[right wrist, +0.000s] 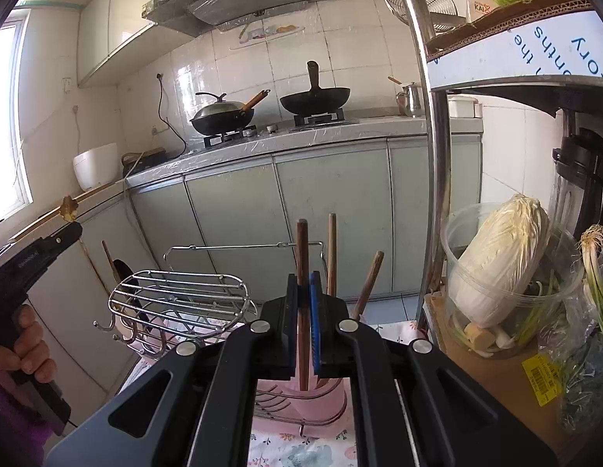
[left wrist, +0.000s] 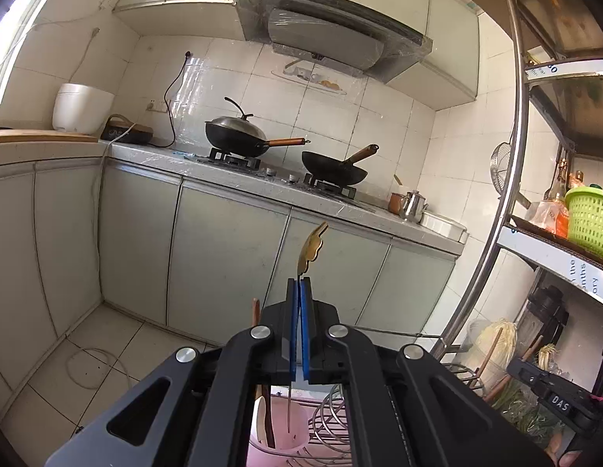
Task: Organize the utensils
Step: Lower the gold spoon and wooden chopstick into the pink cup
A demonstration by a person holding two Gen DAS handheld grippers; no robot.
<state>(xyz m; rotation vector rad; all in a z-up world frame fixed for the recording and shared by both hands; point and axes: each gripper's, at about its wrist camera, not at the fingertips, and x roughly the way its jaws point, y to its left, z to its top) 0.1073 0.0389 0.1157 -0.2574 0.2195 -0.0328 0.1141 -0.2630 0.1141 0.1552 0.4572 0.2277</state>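
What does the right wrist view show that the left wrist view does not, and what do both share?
Only the right wrist view: the right gripper shut on a wooden-handled utensil, a wire rack, and a hand holding the left gripper.

Only the left wrist view: the left gripper's blue pads shut on a thin utensil with a gold ornamental end.

Both: two woks on the stove, the white rice cooker, the pink holder.

You're looking at black tongs (right wrist: pixel 304 282) with blue pads (right wrist: pixel 315 323), a brown wooden handle (right wrist: pixel 302 268), a pale pink holder (left wrist: pixel 280 424), a floral-patterned cloth (right wrist: pixel 297 449), a lime green basket (left wrist: pixel 591 220), black woks (left wrist: pixel 334 169) and pale grey-green cabinet doors (left wrist: pixel 231 257).
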